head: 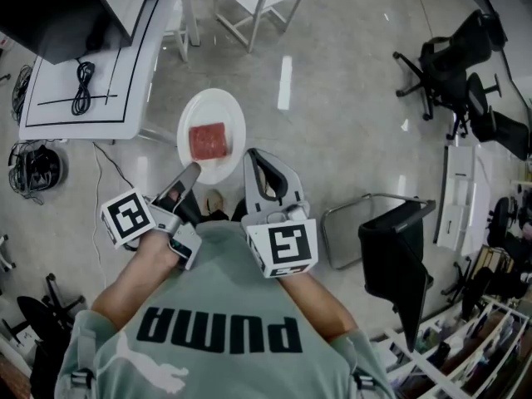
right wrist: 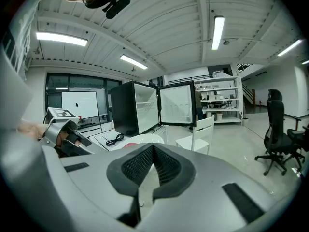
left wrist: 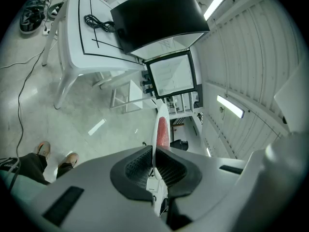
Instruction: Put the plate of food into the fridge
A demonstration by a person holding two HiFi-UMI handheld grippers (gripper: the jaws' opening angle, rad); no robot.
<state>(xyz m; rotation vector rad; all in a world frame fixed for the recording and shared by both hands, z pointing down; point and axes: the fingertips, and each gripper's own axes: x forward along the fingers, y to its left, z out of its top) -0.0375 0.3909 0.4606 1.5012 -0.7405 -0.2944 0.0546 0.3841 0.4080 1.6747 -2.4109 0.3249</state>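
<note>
Over on the left a white table (head: pixel 133 65) carries a black mini fridge (head: pixel 58 15) and a coiled black cable (head: pixel 82 88). From overhead the fridge is only a dark box. It takes the two gripper views to show its door (right wrist: pixel 177 103) swung open on a pale interior. The left tongs (head: pixel 189 173) are clamped tight on the near rim of a white plate (head: pixel 208 110), which hangs over the floor (head: pixel 332 165), short of the table. The head view looks down on the plate's face, where a red slab of food (head: pixel 209 140) lies near the middle. The left gripper view sees the same plate edge-on, a thin white line pinched between the ribbed pads (left wrist: pixel 140 166), with the red showing beyond them. That view alone catches the person's shoes (left wrist: pixel 71 158) on the floor. Just right of the plate the right tongs (head: pixel 252 158) are closed pad against pad with nothing in them. I cannot tell whether their tip touches the rim. Farther right, the right gripper view shows a white chair (right wrist: pixel 200 134) and a black office chair (right wrist: pixel 275 129).
</note>
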